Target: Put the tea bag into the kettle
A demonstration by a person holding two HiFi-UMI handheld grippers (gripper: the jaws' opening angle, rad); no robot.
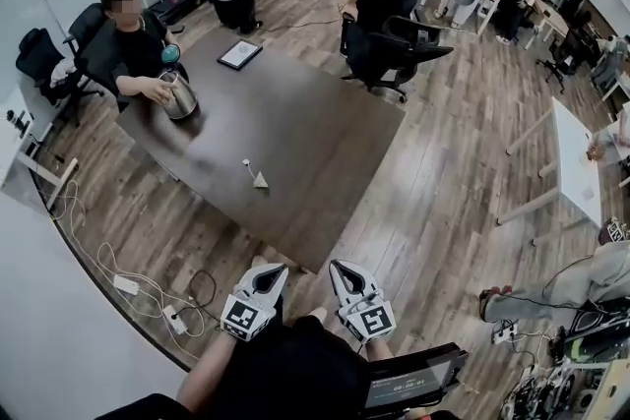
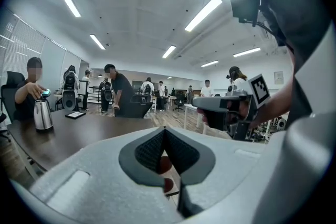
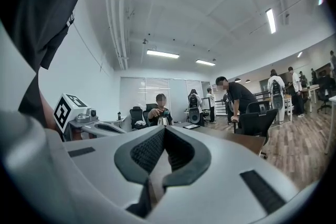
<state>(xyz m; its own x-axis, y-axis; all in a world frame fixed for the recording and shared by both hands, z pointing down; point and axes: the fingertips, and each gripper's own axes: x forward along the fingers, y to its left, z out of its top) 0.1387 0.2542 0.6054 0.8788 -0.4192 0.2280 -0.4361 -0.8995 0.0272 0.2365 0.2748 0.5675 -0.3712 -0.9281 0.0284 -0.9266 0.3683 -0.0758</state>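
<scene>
A small pyramid tea bag point(image 1: 260, 179) with a white string and tag lies on the dark brown table point(image 1: 325, 152), toward its near side. The steel kettle point(image 1: 178, 96) stands at the table's far left corner, where a seated person has a hand on it; it also shows as the kettle point(image 2: 42, 114) in the left gripper view and, tiny, as the kettle point(image 3: 163, 121) in the right gripper view. My left gripper point(image 1: 267, 278) and right gripper point(image 1: 345, 274) are held side by side short of the table's near corner. Both are shut and hold nothing.
A black tablet point(image 1: 239, 54) lies on the far side of the table. An office chair point(image 1: 404, 49) stands at the far right edge with a person leaning on it. Cables and a power strip point(image 1: 126, 285) lie on the floor at the left. White desks point(image 1: 579, 162) stand on the right.
</scene>
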